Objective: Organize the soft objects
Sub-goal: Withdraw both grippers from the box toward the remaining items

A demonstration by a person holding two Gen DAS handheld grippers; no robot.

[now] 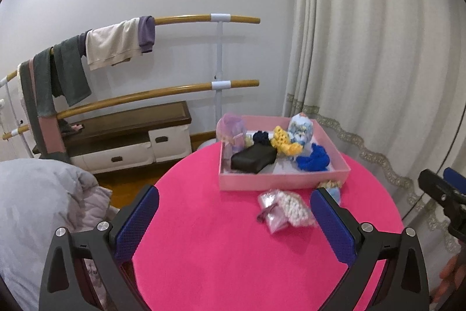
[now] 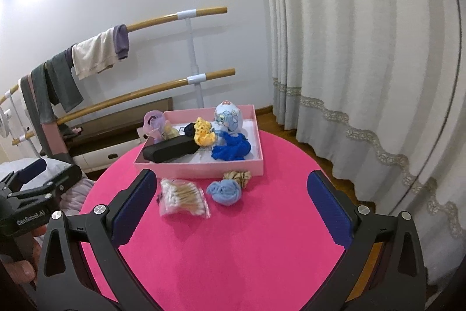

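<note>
Pink tray (image 2: 201, 169) holds a black case (image 2: 170, 151) lying lengthwise left-right, yellow crochet (image 2: 204, 131), blue cloth (image 2: 231, 149); both hand-held grippers, left (image 1: 234, 213) and right (image 2: 231, 204), gape wide, empty.

Matt pink felt-like table cover (image 2: 233, 238); glossy clear plastic cotton-swab bag (image 2: 183, 198); wooden rails (image 1: 180, 19)

pink round table (image 2: 233, 252); tray (image 2: 204, 169); swab bag (image 2: 183, 198); perhaps scrunchies (image 2: 227, 191)

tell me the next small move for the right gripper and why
Probably lower the open right gripper onto the light blue cloth ball. It lies on the pink table just outside the pink box, directly ahead of the fingers, and nothing is held.
</note>
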